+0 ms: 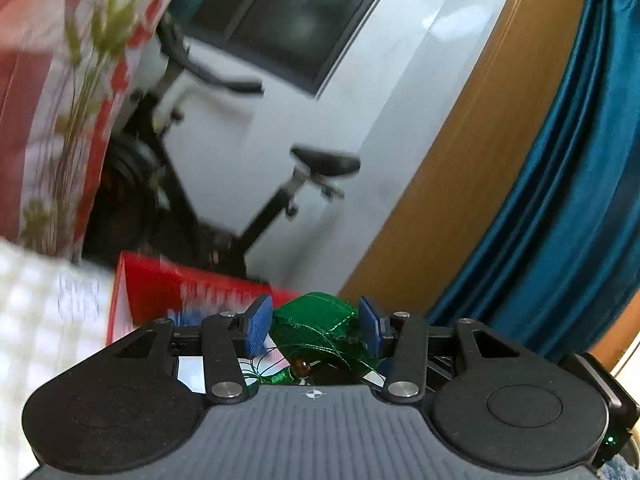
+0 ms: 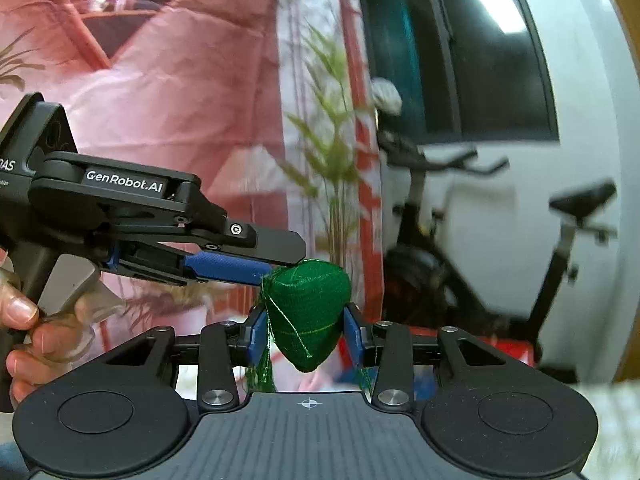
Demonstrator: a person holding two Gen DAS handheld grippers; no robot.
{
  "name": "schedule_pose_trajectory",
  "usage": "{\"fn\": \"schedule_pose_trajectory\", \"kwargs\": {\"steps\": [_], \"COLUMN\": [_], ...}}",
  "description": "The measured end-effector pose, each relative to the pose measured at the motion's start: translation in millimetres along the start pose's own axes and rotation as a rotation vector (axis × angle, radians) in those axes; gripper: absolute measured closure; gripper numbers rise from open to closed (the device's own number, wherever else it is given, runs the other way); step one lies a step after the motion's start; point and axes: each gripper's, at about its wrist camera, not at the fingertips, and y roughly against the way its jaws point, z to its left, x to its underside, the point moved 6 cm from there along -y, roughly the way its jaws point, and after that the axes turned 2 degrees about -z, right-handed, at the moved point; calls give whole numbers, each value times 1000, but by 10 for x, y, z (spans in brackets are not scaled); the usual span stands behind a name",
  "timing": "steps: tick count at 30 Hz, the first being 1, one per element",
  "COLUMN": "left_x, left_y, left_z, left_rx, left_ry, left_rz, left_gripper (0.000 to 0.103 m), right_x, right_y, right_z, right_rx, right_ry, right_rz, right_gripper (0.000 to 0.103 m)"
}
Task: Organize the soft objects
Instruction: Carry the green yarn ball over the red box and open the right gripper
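Green cloth pouch pinched in both claws, held up in the air

Left claw (image 1: 316,326) and right claw (image 2: 306,338) each clamped with ribbed blue pads on one small, stuffed, cone-shaped pouch of shiny green woven fabric (image 2: 308,312), loose green threads trailing below. Left claw (image 2: 276,270) reaching in from the side onto the pouch's upper corner, gripped by a hand (image 2: 24,328). Behind: crinkled pink floral cloth (image 2: 180,80), blurred black exercise bike (image 1: 224,184), pleated teal curtain (image 1: 560,200).

A home room: an exercise bike (image 1: 224,184) by teal curtains (image 1: 568,184) and a floral drape (image 2: 192,92)
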Motion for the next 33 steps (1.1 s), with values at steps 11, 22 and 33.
{"fn": "schedule_pose_trajectory", "kwargs": {"steps": [11, 22, 33], "left_x": [74, 644, 627], "left_y": [-660, -1141, -980], "left_z": [-38, 314, 446], "left_rx": [12, -58, -165], "left_ry": [-117, -106, -206], "left_rz": [79, 237, 256], "left_gripper": [54, 54, 51], "right_x": [164, 1000, 983], "right_y": [-315, -339, -198], "right_z": [-542, -1097, -1074], "right_rx": [56, 222, 236], "right_ry": [-5, -114, -99], "right_rz": [59, 247, 228], "right_gripper": [66, 65, 47]}}
